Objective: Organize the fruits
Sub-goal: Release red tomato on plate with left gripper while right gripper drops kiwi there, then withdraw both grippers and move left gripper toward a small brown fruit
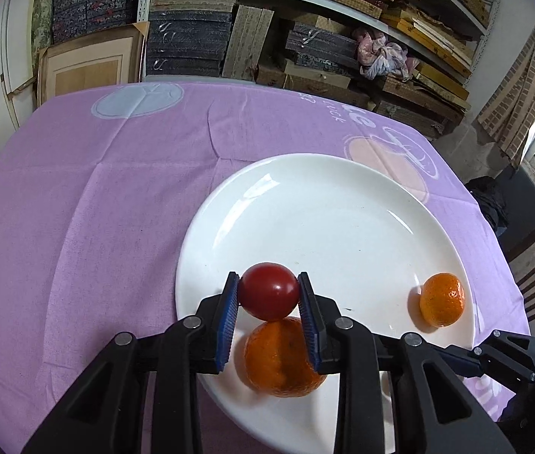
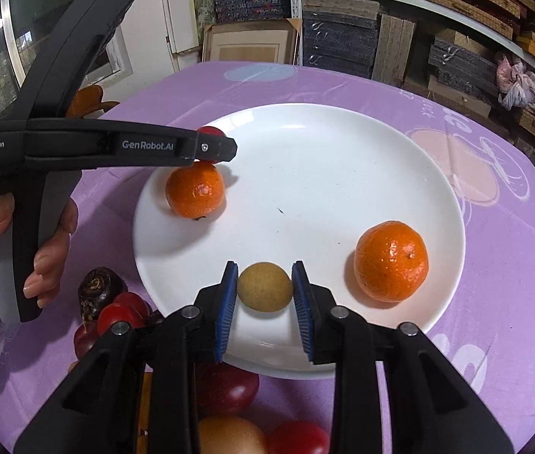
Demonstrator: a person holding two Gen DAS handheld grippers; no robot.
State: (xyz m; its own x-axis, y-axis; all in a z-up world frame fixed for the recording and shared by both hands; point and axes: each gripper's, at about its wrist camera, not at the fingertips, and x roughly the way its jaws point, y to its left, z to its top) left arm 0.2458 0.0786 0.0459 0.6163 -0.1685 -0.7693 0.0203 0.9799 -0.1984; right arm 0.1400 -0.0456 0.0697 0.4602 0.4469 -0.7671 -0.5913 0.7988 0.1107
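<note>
While shelves of stacked boxes (image 1: 192,34) crowd the wall behind, a purple tablecloth (image 1: 97,196) carries a white plate (image 1: 335,219). Left gripper (image 1: 268,287) clamps a round red tomato (image 1: 268,290) above one orange (image 1: 282,359); being round, it shows no long axis. Right gripper (image 2: 265,283) pinches a small yellowish fruit (image 2: 265,286) over the plate's near rim, another orange (image 2: 391,261) beside it.

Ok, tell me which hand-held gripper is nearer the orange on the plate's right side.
Right. The right hand-held gripper, shut on a yellow-brown fruit, sits just left of that orange. The left hand-held gripper holds a tomato across the plate.
</note>
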